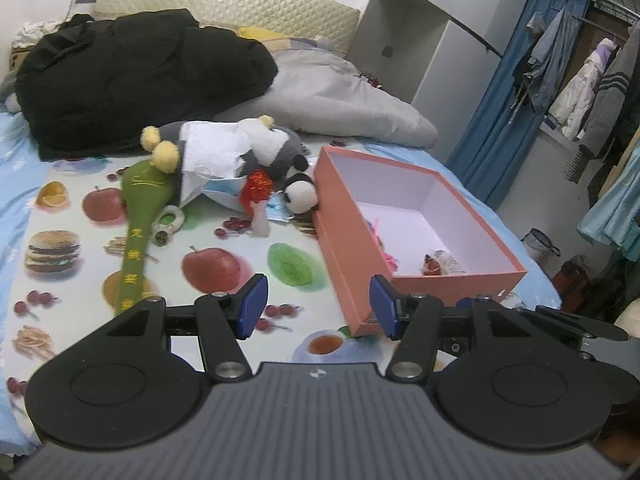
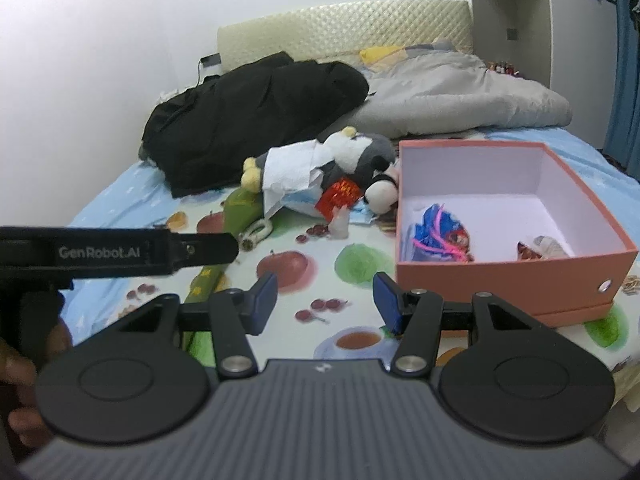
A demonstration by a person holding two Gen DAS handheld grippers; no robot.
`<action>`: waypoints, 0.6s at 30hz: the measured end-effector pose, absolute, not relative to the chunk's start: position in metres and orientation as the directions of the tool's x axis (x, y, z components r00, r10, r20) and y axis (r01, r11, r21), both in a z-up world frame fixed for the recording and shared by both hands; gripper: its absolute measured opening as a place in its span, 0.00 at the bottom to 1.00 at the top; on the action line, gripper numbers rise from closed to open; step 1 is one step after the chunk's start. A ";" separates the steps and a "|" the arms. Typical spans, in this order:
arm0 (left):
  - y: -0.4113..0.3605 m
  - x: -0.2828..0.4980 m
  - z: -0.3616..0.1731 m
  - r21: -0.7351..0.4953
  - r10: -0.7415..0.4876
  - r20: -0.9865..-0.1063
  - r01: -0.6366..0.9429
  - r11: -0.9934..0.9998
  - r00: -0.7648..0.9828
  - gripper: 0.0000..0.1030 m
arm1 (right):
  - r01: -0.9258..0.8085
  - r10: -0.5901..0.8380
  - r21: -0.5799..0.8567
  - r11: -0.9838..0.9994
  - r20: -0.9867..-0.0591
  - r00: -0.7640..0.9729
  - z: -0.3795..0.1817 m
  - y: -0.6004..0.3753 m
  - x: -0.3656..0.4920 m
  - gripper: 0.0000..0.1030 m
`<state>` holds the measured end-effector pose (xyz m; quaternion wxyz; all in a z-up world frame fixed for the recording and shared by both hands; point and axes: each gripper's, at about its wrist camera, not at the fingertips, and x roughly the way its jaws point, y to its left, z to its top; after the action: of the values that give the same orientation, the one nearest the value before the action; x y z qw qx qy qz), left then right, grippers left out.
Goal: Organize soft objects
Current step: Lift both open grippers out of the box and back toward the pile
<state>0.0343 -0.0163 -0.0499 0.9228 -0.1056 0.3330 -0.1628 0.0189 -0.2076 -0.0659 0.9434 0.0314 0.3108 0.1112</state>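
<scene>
Both grippers hover over the bed, nothing held. Left gripper (image 1: pixel 318 306): blue pads apart, gap empty, above the fruit-print sheet (image 1: pixel 224 264) near the front-left corner of the salmon-pink open cardboard box with white lining (image 1: pixel 348 256). Right gripper (image 2: pixel 325 300): blue pads apart, gap empty, above the same sheet, just left of the box's front wall (image 2: pixel 500 280). The left gripper's black body with white "GenRobot.AI" lettering (image 2: pixel 100 252) shows at the left edge of the right wrist view.

Soft items sit in a pile left of the box, on the sheet:
- grey-and-white plush toy with yellow pom-pom feet (image 1: pixel 276 146), partly under a crumpled white paper sheet (image 1: pixel 210 152)
- small black-and-white panda plush (image 1: pixel 300 194), touching the box's left wall
- shiny red foil wad (image 1: pixel 258 186) in front of the grey plush
- long green fabric paddle-shaped toy with yellow characters (image 1: pixel 138 224), lying at the left of the pile, its handle toward the camera

Already in the box: blue-and-pink tangle of strings (image 2: pixel 434 236) at the left side, small red-and-white item (image 2: pixel 540 248) near the front wall.

Behind the pile: black padded jacket (image 1: pixel 132 76) and grey quilt (image 1: pixel 340 96) against the cream quilted headboard (image 1: pixel 224 4).
</scene>
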 end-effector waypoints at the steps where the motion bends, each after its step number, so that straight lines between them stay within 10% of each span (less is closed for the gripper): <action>1: -0.014 0.032 -0.049 -0.295 -0.359 -0.585 0.221 0.929 0.727 0.61 | -0.197 0.236 0.130 0.972 -0.581 0.779 -0.067 -0.205 0.018 0.54; 18: 0.025 0.064 -0.088 -0.270 -0.325 -0.645 0.192 0.944 0.691 0.60 | -0.211 0.246 0.131 0.969 -0.605 0.757 -0.098 -0.175 0.041 0.54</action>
<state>0.0636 0.0252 -0.0876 0.9151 -0.0909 0.3666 -0.1411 0.0407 -0.1748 -0.0985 0.9370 0.0275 0.3263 0.1219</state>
